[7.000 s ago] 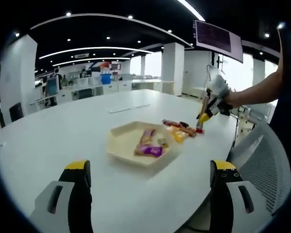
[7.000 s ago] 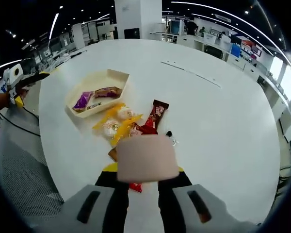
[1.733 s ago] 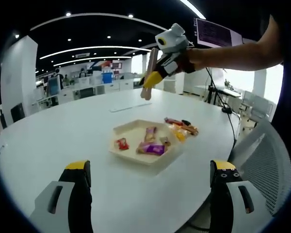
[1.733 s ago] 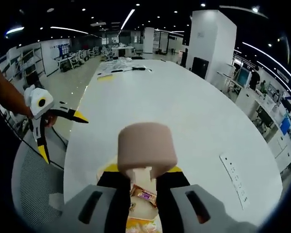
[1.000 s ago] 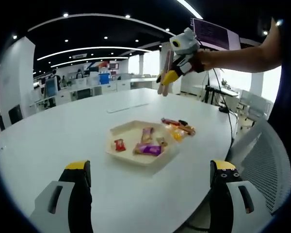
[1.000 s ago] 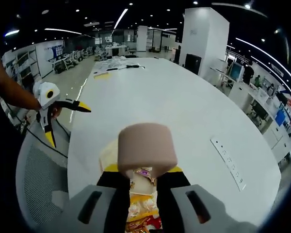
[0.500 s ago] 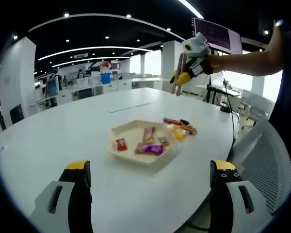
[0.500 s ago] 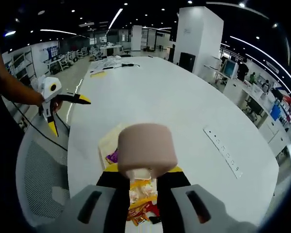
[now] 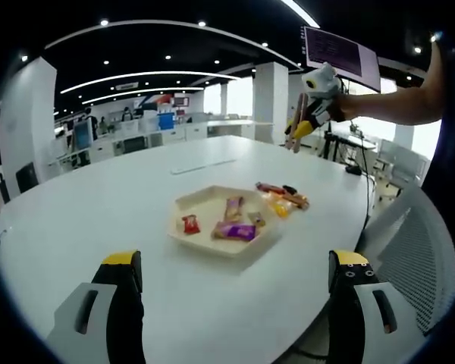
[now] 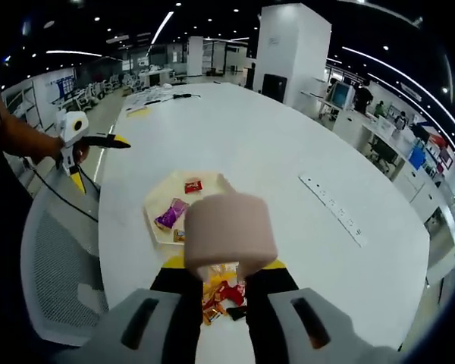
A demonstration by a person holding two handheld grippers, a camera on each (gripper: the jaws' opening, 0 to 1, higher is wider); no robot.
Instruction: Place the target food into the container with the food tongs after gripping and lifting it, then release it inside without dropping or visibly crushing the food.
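- In the left gripper view, the left tool (image 9: pixel 231 284) hangs low over the near edge of the large white oval bench (image 9: pixel 98 220), its two black, yellow-tipped jaws spread wide apart with nothing between them.
- The shallow cream hexagonal tray (image 9: pixel 226 227) sits at the centre of that view, resting flat on the bench.
- Inside the tray lie a small red-wrapped snack (image 9: pixel 189 224) at its 9 o'clock side, a purple-wrapped snack (image 9: pixel 237 232) at 5 o'clock, and a brown-wrapped bar (image 9: pixel 233 207) near 1 o'clock.
- Just beyond the tray, at its 2 o'clock, a loose cluster of yellow, orange and dark red wrapped snacks (image 9: pixel 283 201) lies on the bench, close to the tray but outside it.
- The right tool (image 9: pixel 299 130), held by a person's hand, is raised high over the bench at 1 o'clock of the left gripper view, well apart from the tray.
- It is clamped on a pair of pale wooden food tongs (image 9: pixel 297 121); nothing can be seen between the tong tips.
- In the right gripper view, the tongs' blunt end (image 10: pixel 230 233) stands between the right tool's jaws, closed against it.
- Below it in that view the tray (image 10: pixel 155 199) shows at 10 o'clock, the loose snacks (image 10: pixel 218 292) just beneath the tongs.
- A white mesh office chair (image 9: pixel 413 250) stands at the bench's edge, at 3 o'clock of the left gripper view.
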